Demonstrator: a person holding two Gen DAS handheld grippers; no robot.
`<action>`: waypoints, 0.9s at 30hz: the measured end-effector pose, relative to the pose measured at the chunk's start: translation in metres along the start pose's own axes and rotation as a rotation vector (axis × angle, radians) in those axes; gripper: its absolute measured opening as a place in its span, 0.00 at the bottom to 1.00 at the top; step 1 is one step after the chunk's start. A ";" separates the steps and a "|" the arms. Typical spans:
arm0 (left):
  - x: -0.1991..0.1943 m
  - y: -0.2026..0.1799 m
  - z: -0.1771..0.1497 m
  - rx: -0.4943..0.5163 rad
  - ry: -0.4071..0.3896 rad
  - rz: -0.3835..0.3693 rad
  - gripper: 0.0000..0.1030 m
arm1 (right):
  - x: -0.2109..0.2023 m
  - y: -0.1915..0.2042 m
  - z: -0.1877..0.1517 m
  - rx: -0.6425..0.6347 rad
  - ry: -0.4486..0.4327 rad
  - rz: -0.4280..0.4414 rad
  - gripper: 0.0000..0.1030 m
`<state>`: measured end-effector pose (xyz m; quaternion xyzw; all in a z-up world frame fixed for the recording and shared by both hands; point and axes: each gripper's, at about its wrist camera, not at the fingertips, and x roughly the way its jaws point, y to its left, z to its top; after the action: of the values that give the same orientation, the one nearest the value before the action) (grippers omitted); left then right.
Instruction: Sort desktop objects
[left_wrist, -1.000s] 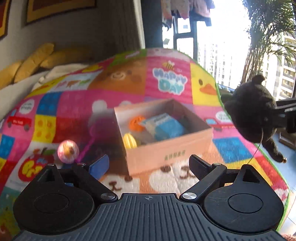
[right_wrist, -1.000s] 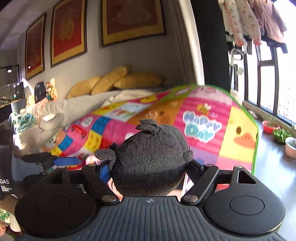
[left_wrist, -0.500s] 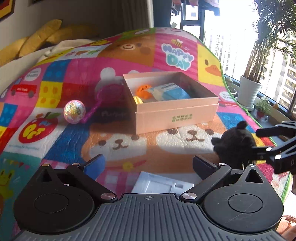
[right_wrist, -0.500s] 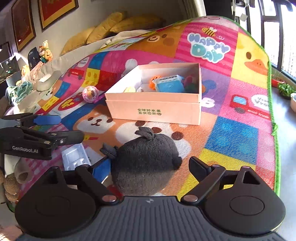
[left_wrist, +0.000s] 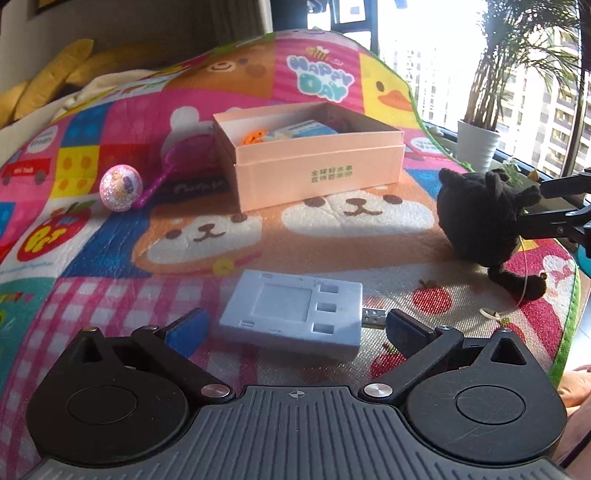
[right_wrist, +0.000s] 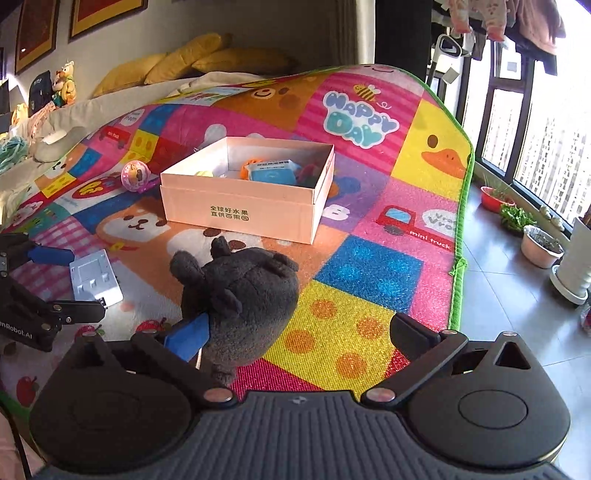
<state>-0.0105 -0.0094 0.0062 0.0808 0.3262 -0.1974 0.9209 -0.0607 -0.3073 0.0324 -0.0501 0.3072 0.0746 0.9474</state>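
My left gripper (left_wrist: 295, 326) stands open low over the play mat (left_wrist: 207, 258). A pale grey-blue gadget (left_wrist: 290, 314) lies flat between its fingers, untouched by the pads. The black plush toy (right_wrist: 243, 295) rests on the mat inside my right gripper (right_wrist: 299, 332), whose jaws are opening. It leans on the blue left pad (right_wrist: 186, 338); the right finger is well apart from it. An open pink cardboard box (left_wrist: 317, 173) with a blue carton and an orange toy inside stands further back. In the right wrist view the left gripper (right_wrist: 70, 282) straddles the gadget (right_wrist: 94, 277).
A glittery pink ball (left_wrist: 120, 188) and a purple toy racket (left_wrist: 166, 173) lie left of the box. The mat's green edge (right_wrist: 458, 273) drops to a tiled floor with plant pots (right_wrist: 541, 245) on the right. Yellow cushions (right_wrist: 192, 62) line the far wall.
Both grippers came down to the mat. The right one carried the plush in the air, set it down and spread its jaws. The gadget came into view between the left fingers.
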 end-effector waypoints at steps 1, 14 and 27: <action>0.002 0.003 0.000 -0.016 0.010 -0.001 1.00 | -0.001 -0.001 0.000 0.009 -0.006 0.012 1.00; 0.004 0.005 -0.001 -0.036 0.022 0.004 1.00 | 0.000 -0.002 0.016 0.177 -0.064 0.169 1.00; 0.004 0.007 -0.001 -0.044 0.019 -0.004 1.00 | 0.027 0.009 0.027 0.268 -0.026 0.281 1.00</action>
<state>-0.0057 -0.0042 0.0032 0.0616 0.3396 -0.1913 0.9188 -0.0251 -0.2913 0.0378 0.1210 0.3060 0.1653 0.9297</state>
